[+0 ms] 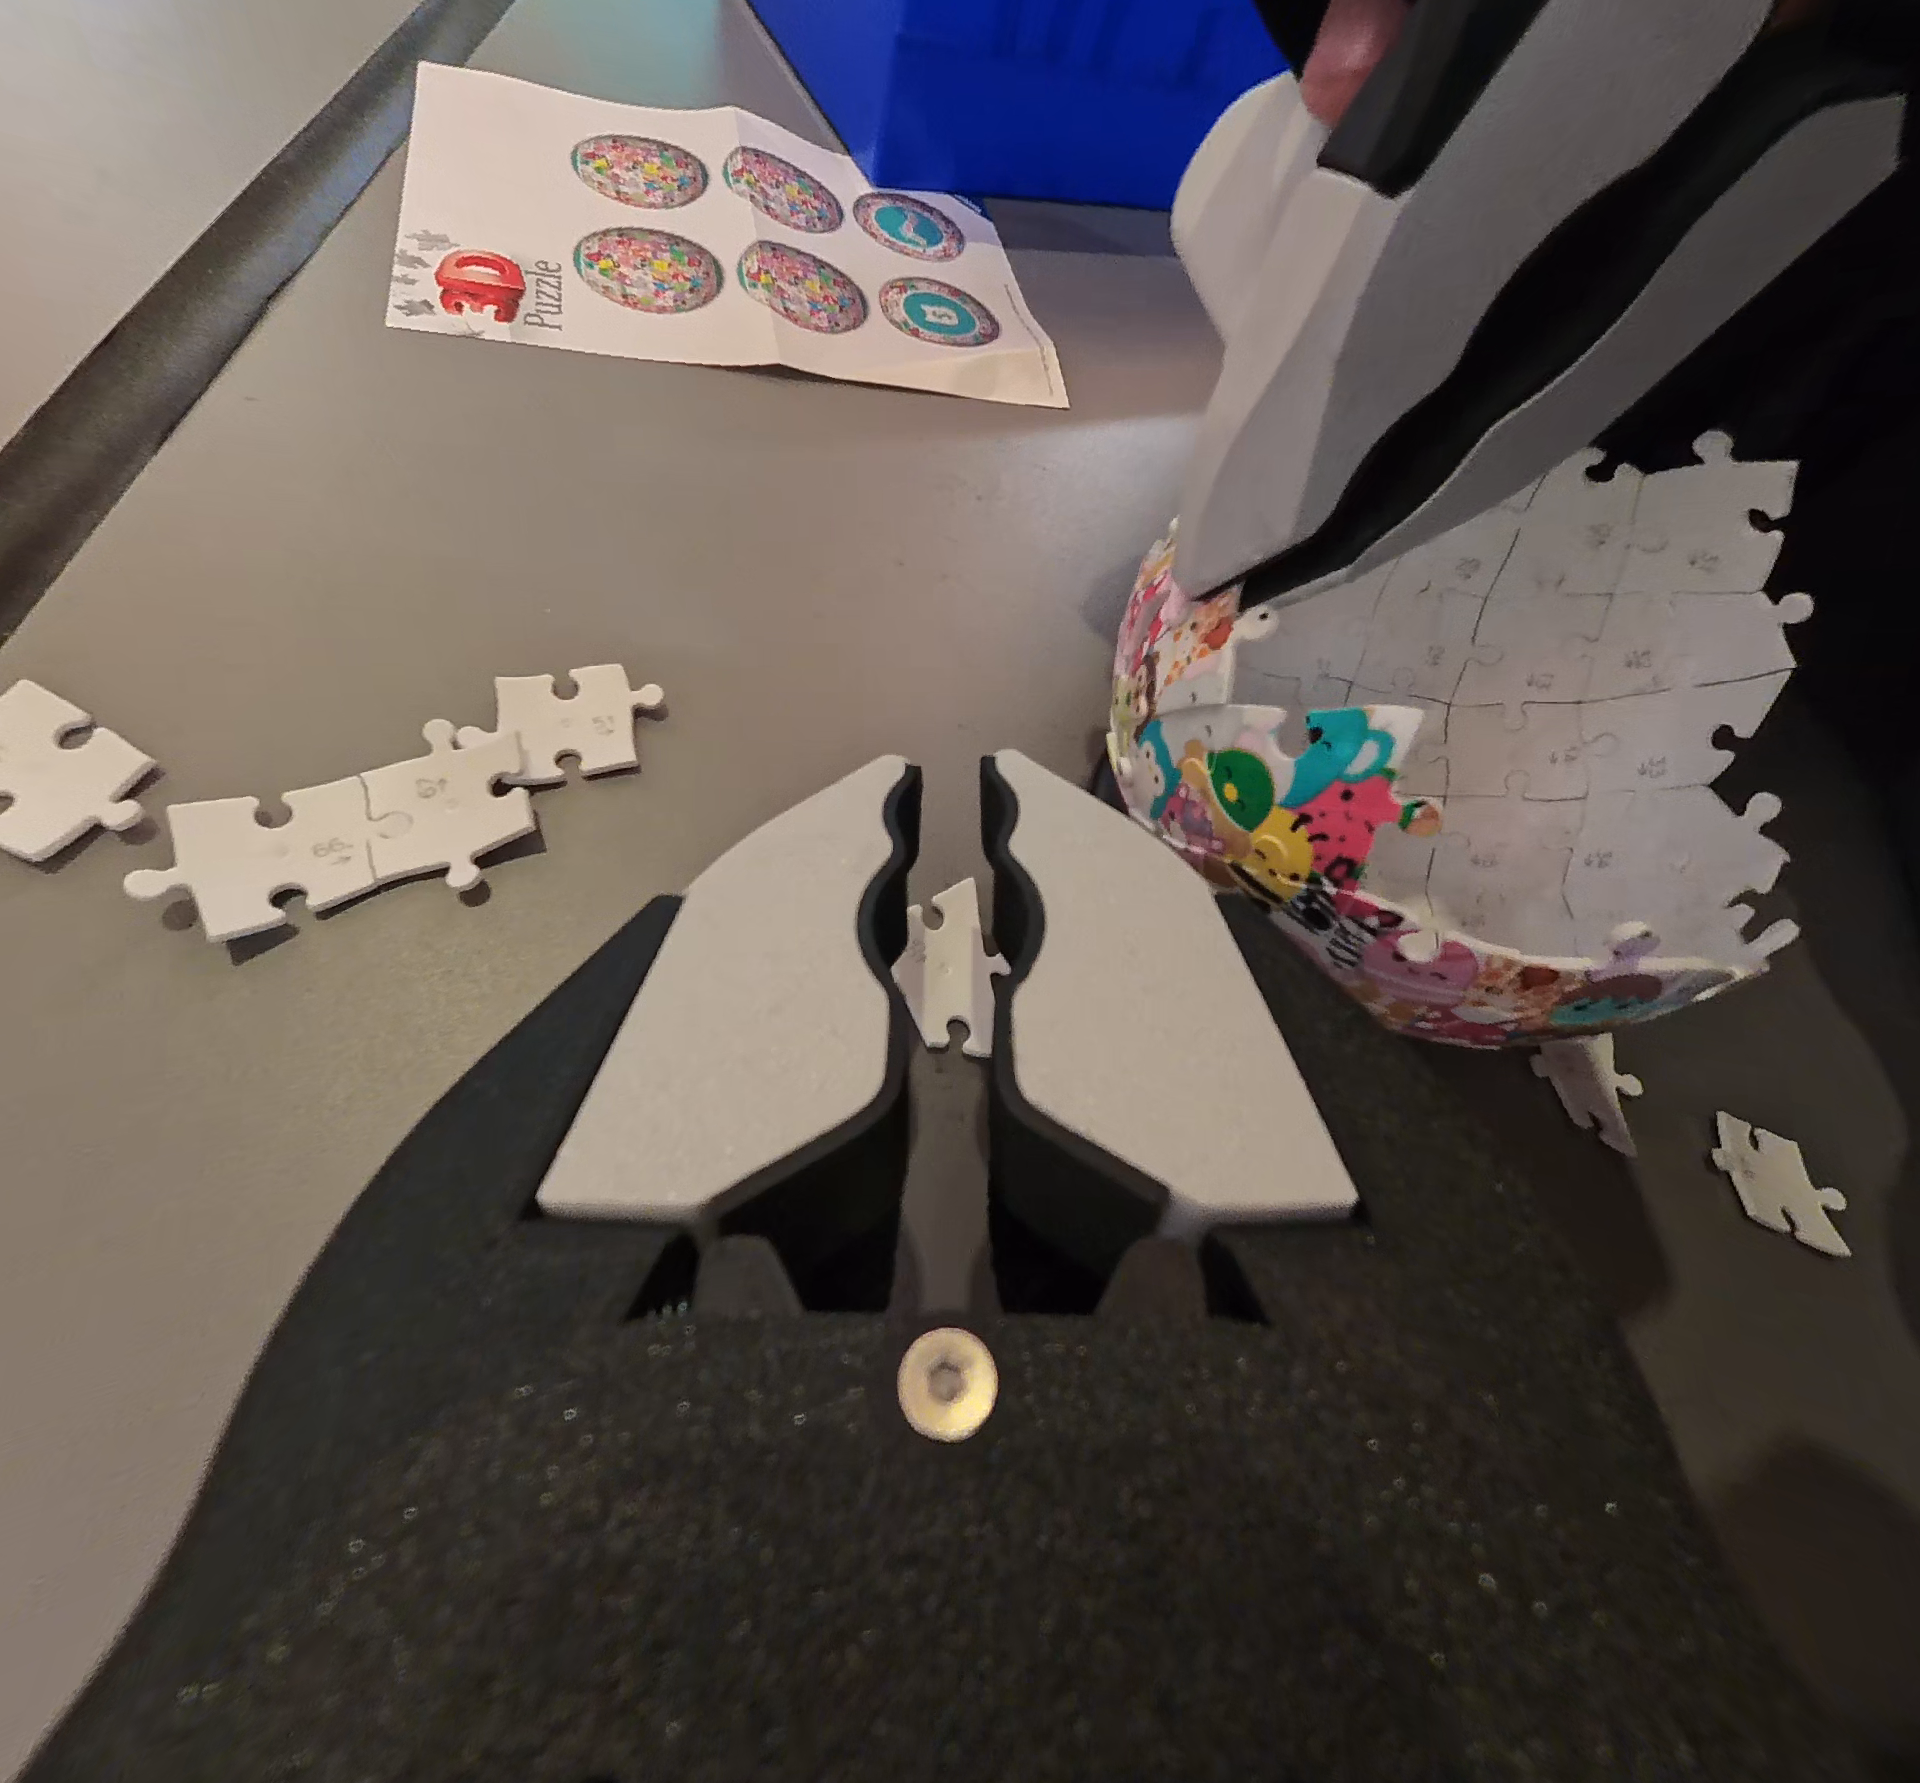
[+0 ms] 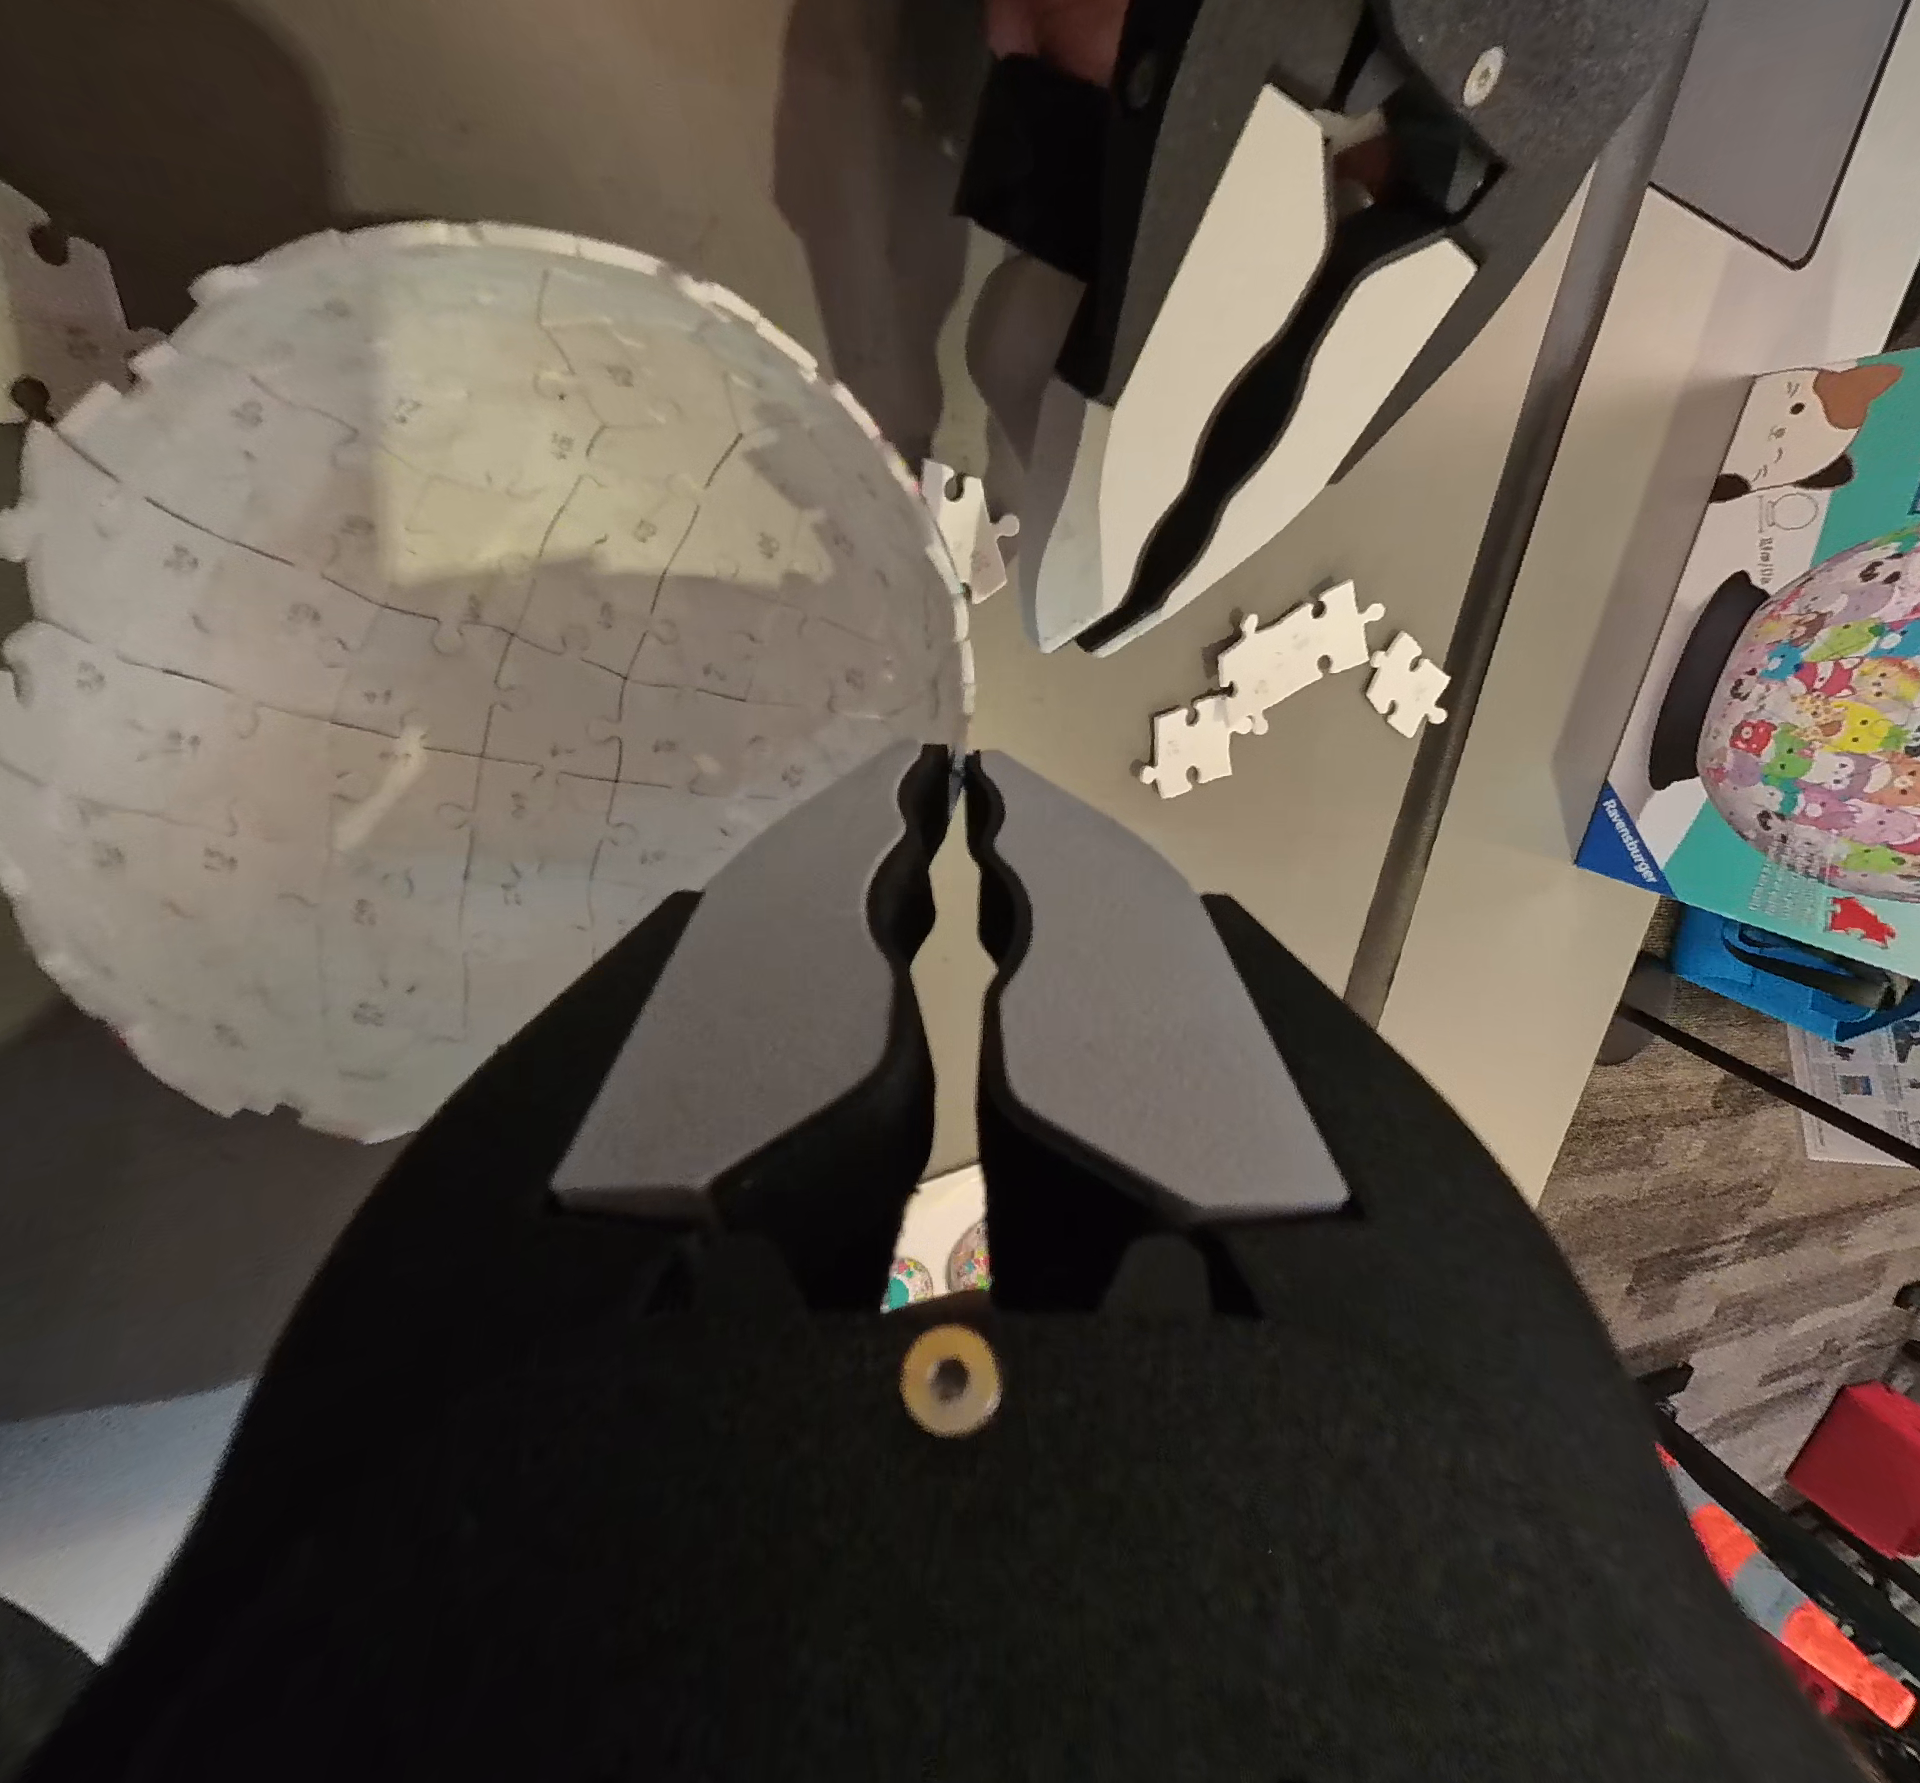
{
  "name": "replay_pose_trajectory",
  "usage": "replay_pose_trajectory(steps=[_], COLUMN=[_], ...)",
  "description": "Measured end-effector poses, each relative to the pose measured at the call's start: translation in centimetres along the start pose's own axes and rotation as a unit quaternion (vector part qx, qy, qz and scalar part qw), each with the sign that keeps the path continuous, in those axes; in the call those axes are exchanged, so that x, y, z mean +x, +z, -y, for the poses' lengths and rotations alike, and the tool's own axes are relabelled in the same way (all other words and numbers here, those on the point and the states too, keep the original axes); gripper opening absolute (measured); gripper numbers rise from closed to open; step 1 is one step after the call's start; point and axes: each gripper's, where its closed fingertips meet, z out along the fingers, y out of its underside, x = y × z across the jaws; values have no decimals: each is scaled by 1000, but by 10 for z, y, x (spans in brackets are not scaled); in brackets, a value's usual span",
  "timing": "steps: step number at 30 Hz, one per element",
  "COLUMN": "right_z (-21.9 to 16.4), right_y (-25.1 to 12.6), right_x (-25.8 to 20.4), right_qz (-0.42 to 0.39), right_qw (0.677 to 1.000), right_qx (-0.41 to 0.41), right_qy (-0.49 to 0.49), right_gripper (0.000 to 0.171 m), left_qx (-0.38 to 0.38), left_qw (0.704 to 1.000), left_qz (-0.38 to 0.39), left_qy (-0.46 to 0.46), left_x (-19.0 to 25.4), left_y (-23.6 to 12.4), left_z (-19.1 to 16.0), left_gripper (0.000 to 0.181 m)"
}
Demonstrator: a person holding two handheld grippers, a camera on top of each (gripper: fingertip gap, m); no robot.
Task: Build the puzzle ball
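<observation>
On the desk (image 1: 727, 538), the puzzle ball (image 1: 1507, 746) stood roughly half built, an open shell; the right tool (image 1: 1236, 585) pinched its rim. Beside it, the left tool (image 1: 951, 777), nearly closed, held one piece (image 1: 951, 964); loose pieces (image 1: 353, 819) remained.

The bench (image 1: 727, 538) is viewed obliquely from low behind the left claw (image 1: 951, 777). The ball (image 2: 468, 673) is viewed steeply, closely, by the right camera; ball and loose pieces (image 2: 1288, 694) are shared.

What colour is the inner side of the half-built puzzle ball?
Plain white, with faint markings; the puzzle ball shows it best in the right wrist view.
</observation>
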Motion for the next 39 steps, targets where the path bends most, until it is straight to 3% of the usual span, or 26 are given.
replay_pose_trajectory(steps=[3,7,12,15,39], right_z=[-1,-1,-2,-2,-3], right_y=[0,0,5,4,4], right_x=[-1,0,-2,-1,-4], right_qz=[5,19,35,36,26], right_qw=[1000,999,999,999,1000], right_qx=[1,-5,-13,-9,-11], right_qy=[10,34,36,38,10], right_gripper=[5,22,16,4,4], left_qx=[0,-1,-6,-8,-4], left_qw=[1000,1000,1000,1000,1000], left_qz=[0,1,3,3,-1], left_qy=[0,1,5,6,1], left_x=[0,0,1,1,1], left_y=[0,0,1,2,1], left_z=[0,0,-2,-2,-1], left_gripper=[11,11,11,11,11])
